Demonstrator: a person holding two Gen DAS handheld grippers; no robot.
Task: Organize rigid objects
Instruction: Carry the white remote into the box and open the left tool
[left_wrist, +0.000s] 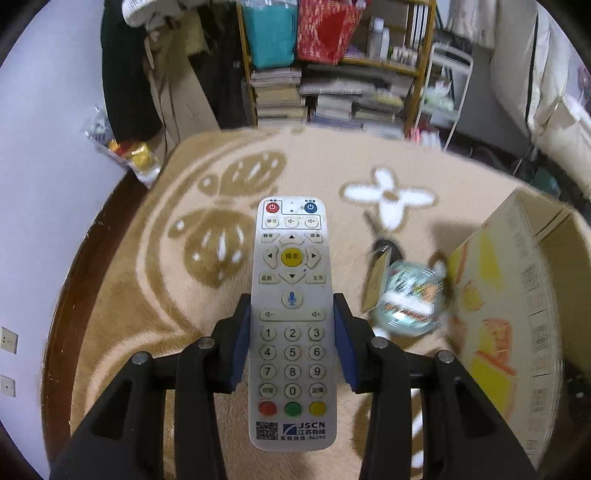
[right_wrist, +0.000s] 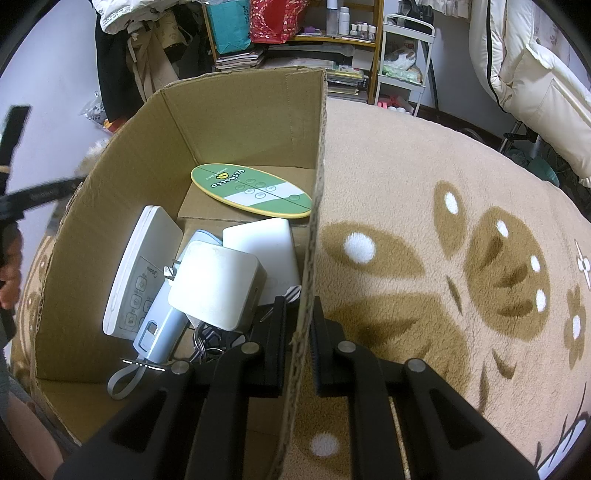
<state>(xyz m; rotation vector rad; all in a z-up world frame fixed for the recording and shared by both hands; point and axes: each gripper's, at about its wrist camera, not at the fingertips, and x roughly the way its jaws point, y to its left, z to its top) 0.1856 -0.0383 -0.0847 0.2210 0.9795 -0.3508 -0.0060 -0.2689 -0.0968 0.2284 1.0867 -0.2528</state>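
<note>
Left wrist view: the left gripper (left_wrist: 292, 332) is raised above the beige patterned blanket (left_wrist: 184, 332), its two blue-padded fingers (left_wrist: 242, 343) clamped on the long sides of a white remote control (left_wrist: 291, 317) at the number-pad section. The remote's long axis runs parallel to the fingers; the end with the red and blue power buttons points forward and away, the end printed JSCN points back toward the gripper body, and the button face is up. To the right of the remote, a blurred round transparent container (left_wrist: 410, 299) with a printed label lies on the blanket, just beside the printed outer wall of a cardboard box (left_wrist: 517, 314). A bookshelf (left_wrist: 332, 74) with stacked books and bags stands beyond the blanket's far edge. Right wrist view: the right gripper (right_wrist: 300, 325) straddles the box's right wall (right_wrist: 317, 184), one finger inside and one outside, pinched closed on the cardboard rim. Inside the box lie a white square power adapter (right_wrist: 216, 284) with prongs pointing left, a white panel with buttons (right_wrist: 142, 269), a light blue device with a grey strap (right_wrist: 159, 325), a white rounded block (right_wrist: 266, 247) and a green oval board (right_wrist: 251, 194). A person's hand (right_wrist: 9, 273) shows at the left edge, outside the box.
</note>
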